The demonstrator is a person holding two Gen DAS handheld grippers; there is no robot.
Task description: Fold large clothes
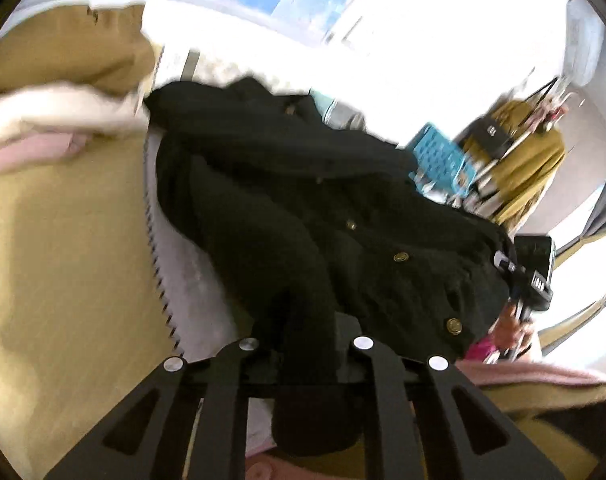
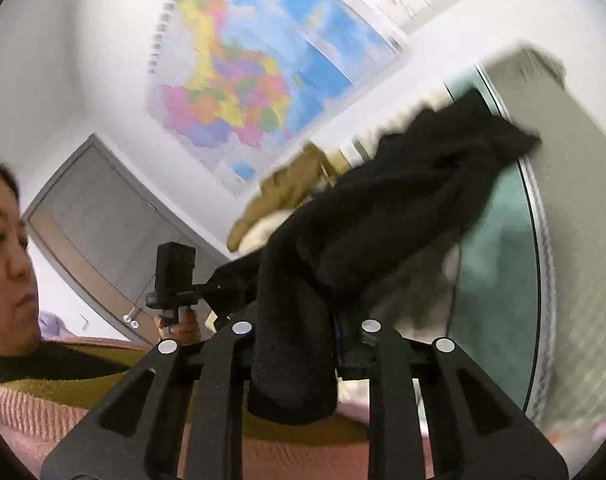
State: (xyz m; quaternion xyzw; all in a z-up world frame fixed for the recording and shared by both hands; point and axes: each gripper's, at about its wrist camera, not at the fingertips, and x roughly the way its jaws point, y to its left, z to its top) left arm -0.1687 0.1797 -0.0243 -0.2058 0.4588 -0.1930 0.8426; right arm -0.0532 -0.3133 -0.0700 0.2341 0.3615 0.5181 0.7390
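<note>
A black coat (image 1: 303, 184) with gold buttons hangs stretched between my two grippers, lifted above the bed. My left gripper (image 1: 307, 344) is shut on a bunched edge of the coat, which drapes down over its fingers. In the right wrist view the same black coat (image 2: 403, 208) runs up and away from my right gripper (image 2: 299, 332), which is shut on another bunched edge. The right gripper also shows in the left wrist view (image 1: 531, 268), at the coat's far right end. The left gripper shows in the right wrist view (image 2: 175, 280), held in a hand.
A tan bedspread (image 1: 63, 240) covers the bed, with a white and pink garment pile (image 1: 43, 128) at the left. A blue basket (image 1: 443, 156) and a mustard garment on a rack (image 1: 523, 172) stand at the right. A wall map (image 2: 243, 80) and a door (image 2: 103, 232) are behind.
</note>
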